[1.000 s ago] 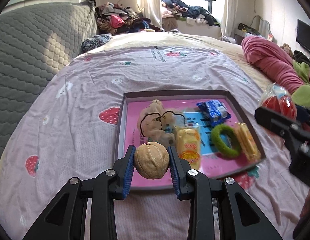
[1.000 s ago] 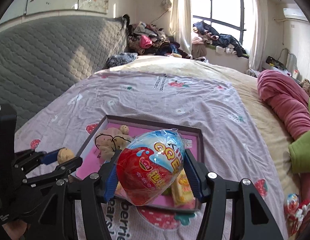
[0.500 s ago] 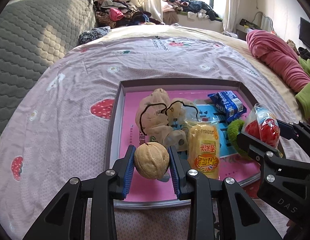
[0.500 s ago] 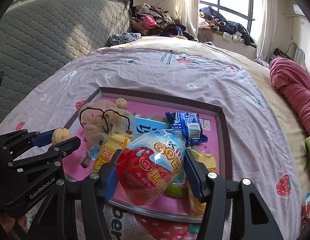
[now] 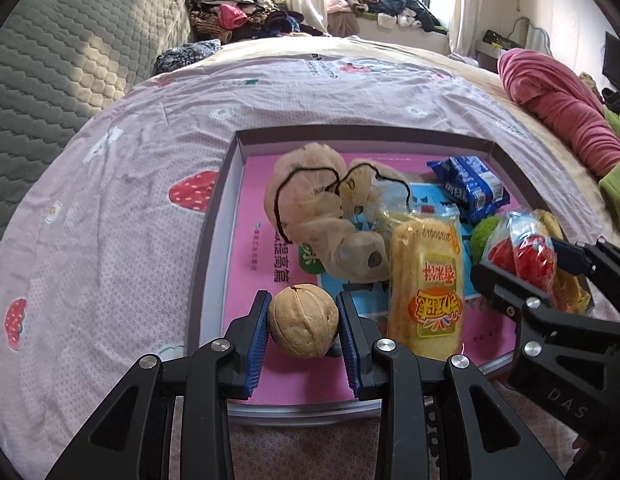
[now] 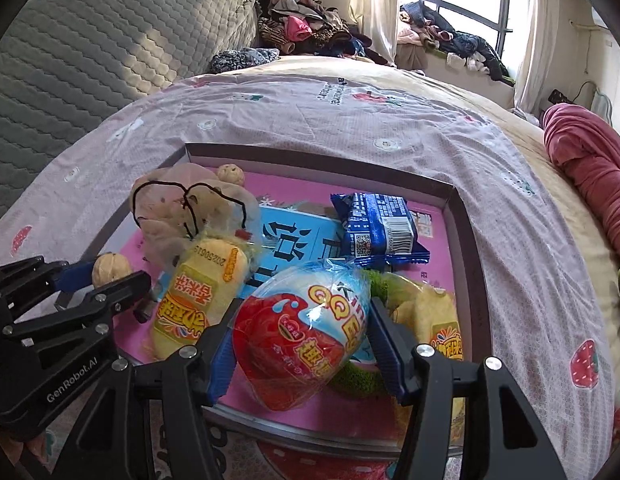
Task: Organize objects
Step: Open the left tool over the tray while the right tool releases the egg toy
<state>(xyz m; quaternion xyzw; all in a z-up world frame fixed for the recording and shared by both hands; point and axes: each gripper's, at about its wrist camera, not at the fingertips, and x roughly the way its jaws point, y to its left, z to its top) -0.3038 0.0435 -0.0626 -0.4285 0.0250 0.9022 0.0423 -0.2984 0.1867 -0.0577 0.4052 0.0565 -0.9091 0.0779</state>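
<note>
1. A shallow tray (image 5: 213, 216) with a pink printed floor and grey walls lies on a bed (image 5: 109, 184) covered by a lilac strawberry-print sheet.
2. The left tongs (image 5: 303, 322) pinch a walnut (image 5: 303, 321) between blue pads, above the tray's near-left corner.
3. The right tongs (image 6: 301, 338) pinch a red and blue egg-shaped sweet in clear wrap (image 6: 299, 334), above the tray's near edge, towards its right side.
4. In the tray, a beige mesh pouch with a black drawstring (image 5: 310, 204) sits near the far-left corner.
5. A yellow snack packet (image 5: 428, 288) lies lengthwise in the middle, touching the pouch.
6. A blue biscuit packet (image 6: 376, 228) lies towards the far-right corner.
7. A green fuzzy ring (image 6: 360, 378) and a second yellow packet (image 6: 440, 324) lie near the right wall, partly hidden behind the held sweet.
8. A rolled pink blanket (image 5: 558, 108) rests along the bed's right edge.
</note>
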